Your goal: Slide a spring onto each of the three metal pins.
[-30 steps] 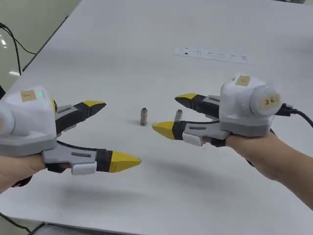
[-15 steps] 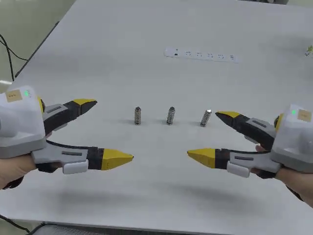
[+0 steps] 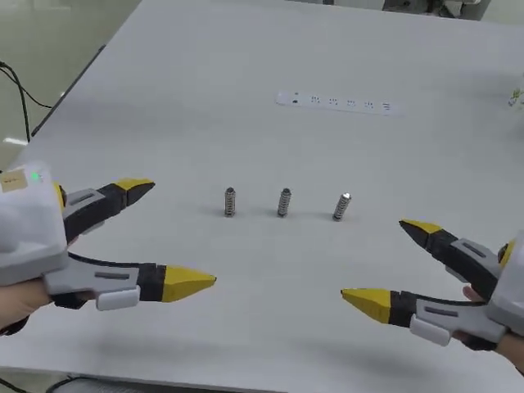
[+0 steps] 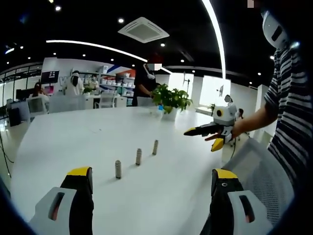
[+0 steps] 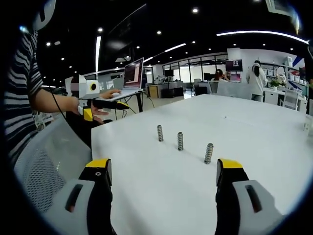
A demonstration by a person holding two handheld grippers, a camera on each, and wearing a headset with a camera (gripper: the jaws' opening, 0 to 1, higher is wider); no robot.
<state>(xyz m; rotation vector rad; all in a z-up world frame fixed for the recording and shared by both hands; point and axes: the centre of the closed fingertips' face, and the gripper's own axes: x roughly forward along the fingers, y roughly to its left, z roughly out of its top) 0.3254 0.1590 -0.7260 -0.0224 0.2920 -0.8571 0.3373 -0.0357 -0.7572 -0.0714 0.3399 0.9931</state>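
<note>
Three short metal pins stand upright in a row on the white table, each with a coil spring around it: left pin, middle pin, right pin. The same row runs from the left pin to the right pin in the left gripper view, and the right pin stands nearest in the right gripper view. My left gripper hangs open and empty, left of the row. My right gripper is open and empty, right of the row and nearer the front edge.
A white power strip lies farther back on the table. A black cable hangs past the table's left edge. A potted plant stands at one end of the table and a laptop sits on a desk beyond it.
My right gripper has drawn back from the middle of the row, to the right and toward me, still open. All three pins now stand uncovered. The left gripper sank slightly.
</note>
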